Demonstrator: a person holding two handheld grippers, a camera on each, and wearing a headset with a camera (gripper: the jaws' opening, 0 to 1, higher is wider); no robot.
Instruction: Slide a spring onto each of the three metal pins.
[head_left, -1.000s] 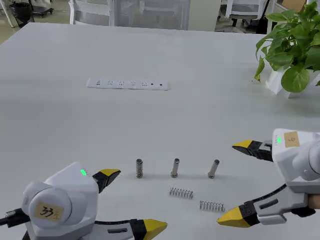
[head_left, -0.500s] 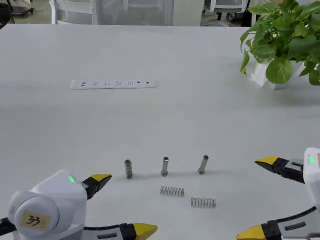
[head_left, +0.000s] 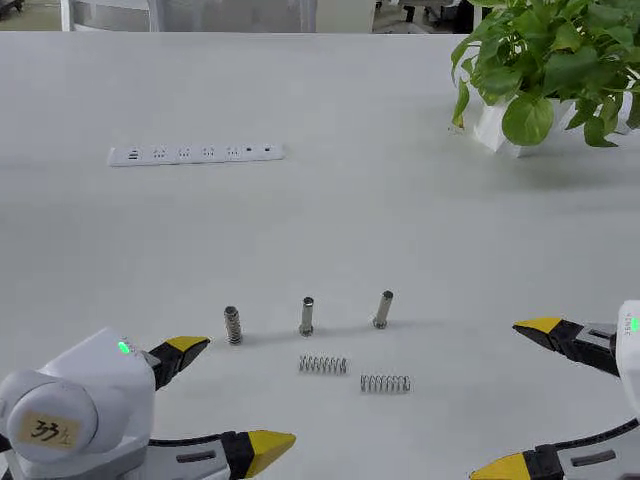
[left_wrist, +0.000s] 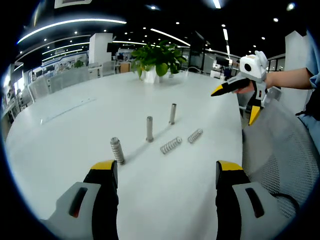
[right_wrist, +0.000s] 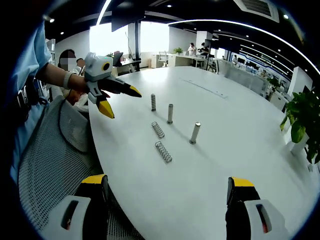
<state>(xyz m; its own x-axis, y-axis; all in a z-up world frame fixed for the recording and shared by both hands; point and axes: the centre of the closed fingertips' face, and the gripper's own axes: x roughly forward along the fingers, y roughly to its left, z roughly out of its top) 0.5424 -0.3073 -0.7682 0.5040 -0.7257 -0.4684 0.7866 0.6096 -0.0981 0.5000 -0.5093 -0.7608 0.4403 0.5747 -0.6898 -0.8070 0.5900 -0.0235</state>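
one loose spring (head_left: 322, 365) and a second spring (head_left: 385, 383) lie flat between the two sets of fingertips, just short of the bare middle pin (head_left: 306, 315) and right pin (head_left: 383, 309); left pin (head_left: 233, 325) already sleeved. left gripper (head_left: 248, 390) and right gripper (head_left: 497, 398) both spread, empty. advice (judgement): pinch a spring near one end, align coaxially, lower straight.

bench (head_left: 400, 210) pale grey | pins (head_left: 307, 315) silver | springs (head_left: 323, 365) silver-grey | left tool (head_left: 238, 392) and right tool (head_left: 510, 397) white, yellow tips | plant (head_left: 540, 50) green | pot (head_left: 490, 125) white | power strip (head_left: 195, 153) white
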